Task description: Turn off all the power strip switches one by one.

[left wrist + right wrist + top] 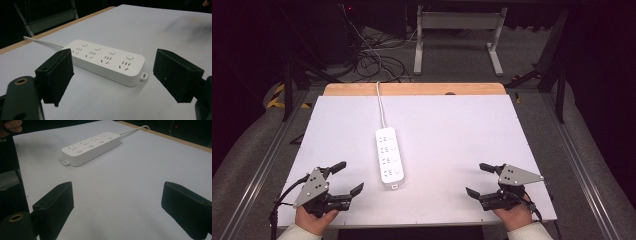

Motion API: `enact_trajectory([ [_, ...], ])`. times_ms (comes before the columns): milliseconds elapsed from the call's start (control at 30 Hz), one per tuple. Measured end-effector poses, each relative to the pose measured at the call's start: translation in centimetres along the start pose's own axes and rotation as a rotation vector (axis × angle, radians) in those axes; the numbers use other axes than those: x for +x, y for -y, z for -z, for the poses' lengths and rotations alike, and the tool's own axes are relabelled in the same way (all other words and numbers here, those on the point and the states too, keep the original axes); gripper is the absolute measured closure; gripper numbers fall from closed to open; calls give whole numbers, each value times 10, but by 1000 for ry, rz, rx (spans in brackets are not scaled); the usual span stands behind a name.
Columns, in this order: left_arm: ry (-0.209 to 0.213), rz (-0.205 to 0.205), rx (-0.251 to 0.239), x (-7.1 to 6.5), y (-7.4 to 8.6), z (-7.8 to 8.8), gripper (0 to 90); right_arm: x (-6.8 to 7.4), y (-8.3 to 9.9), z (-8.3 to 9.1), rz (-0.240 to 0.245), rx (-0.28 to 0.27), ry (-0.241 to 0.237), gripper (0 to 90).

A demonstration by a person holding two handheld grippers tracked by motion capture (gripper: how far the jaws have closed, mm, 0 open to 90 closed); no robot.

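Observation:
A white power strip (390,157) with several sockets lies lengthwise in the middle of the white table top (452,130); its white cable (381,107) runs off over the far edge. My left gripper (352,178) rests at the near left, jaws wide apart and empty, pointing toward the strip. In the left gripper view the power strip (107,61) lies just ahead between the jaws, untouched. My right gripper (478,179) sits at the near right, open and empty. The right gripper view has the power strip (91,147) farther off at the upper left.
A wooden strip (414,89) borders the table's far edge. Beyond it on the floor are a white desk frame (457,35) and tangled cables (372,60). Metal rails (257,170) run along both sides of the table. White surface lies between strip and right gripper.

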State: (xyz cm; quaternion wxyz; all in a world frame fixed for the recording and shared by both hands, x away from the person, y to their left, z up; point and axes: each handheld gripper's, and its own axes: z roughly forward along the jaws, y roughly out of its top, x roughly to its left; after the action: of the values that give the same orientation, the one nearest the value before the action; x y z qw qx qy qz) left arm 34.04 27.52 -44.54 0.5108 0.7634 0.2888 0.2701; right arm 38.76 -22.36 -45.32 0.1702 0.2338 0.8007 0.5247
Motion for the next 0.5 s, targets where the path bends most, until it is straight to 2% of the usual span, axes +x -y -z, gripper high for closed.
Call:
enact_trajectory([
  [67, -12, -26, 6, -1, 0, 0, 176, 0, 0, 0, 2, -1, 1, 116],
  [167, -22, -43, 17, -1, -1, 0, 180, 0, 0, 0, 1, 0, 1, 115],
  [200, 0, -16, 24, -1, -1, 0, 190, 0, 0, 0, 1, -1, 1, 116],
  [267, 15, -2, 29, 0, -2, 1, 225, 0, 0, 0, 1, -4, 0, 116],
  [400, 65, 31, 24, 3, -3, 3, 377, 1, -1, -1, 5, -2, 1, 116],
  [433, 72, 32, 25, 3, -3, 4, 417, 1, -1, -1, 7, 0, 1, 116],
  [467, 59, 4, 39, 2, -4, 4, 449, 1, -1, -1, 8, 1, 2, 116],
  [500, 59, 4, 39, 2, -4, 4, 491, 2, -1, -1, 8, -1, 1, 116],
])
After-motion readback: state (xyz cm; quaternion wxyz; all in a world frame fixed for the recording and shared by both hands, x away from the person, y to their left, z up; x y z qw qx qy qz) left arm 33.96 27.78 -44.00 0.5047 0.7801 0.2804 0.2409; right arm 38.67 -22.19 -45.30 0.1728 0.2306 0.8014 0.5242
